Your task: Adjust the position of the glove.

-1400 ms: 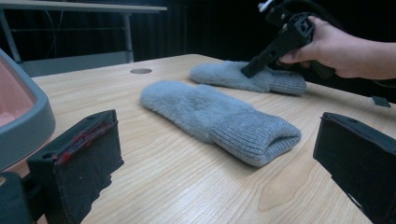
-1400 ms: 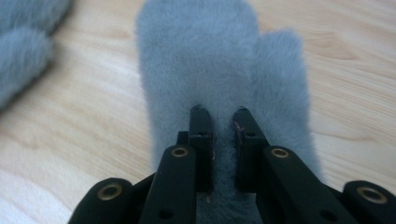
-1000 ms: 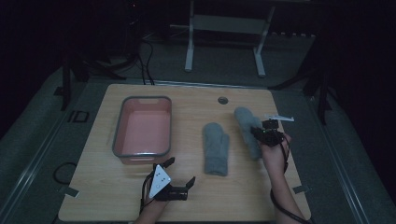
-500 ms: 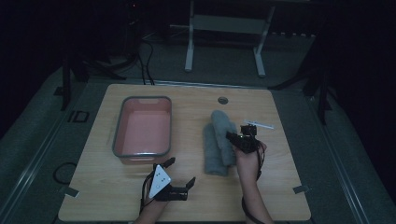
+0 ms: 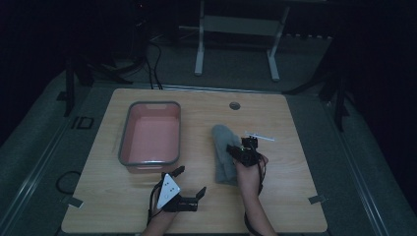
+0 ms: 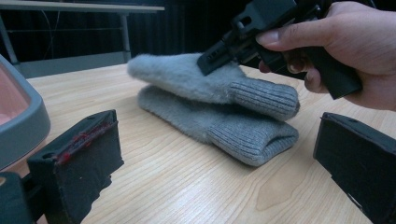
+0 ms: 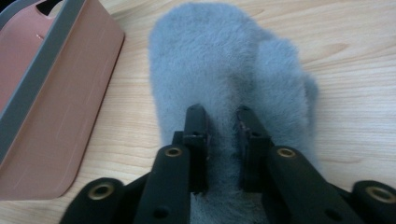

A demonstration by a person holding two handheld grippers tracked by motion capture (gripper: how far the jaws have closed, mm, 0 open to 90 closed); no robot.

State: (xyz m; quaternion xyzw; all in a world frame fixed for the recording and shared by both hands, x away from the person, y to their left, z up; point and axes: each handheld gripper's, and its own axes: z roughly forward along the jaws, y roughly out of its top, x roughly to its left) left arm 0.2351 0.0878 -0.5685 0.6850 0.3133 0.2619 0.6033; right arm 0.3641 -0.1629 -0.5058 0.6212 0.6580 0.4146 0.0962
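Meanwhile, right gripper jaws pinching upper mitten, wrist angled down.

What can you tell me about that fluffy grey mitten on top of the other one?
The top mitten is grey and fuzzy, with a ribbed knit cuff and a thumb at one side. It lies flat, stacked on a matching lower mitten on the wooden table, beside the pink tray. The right gripper pinches its fleece near the cuff.

DIM ROOM, PALE TABLE

Light wooden rounded-corner tabletop on grey carpeted floor. Beyond the claws, white metal-legged stand against black, unlit backdrop. Dark cables trailing far left.
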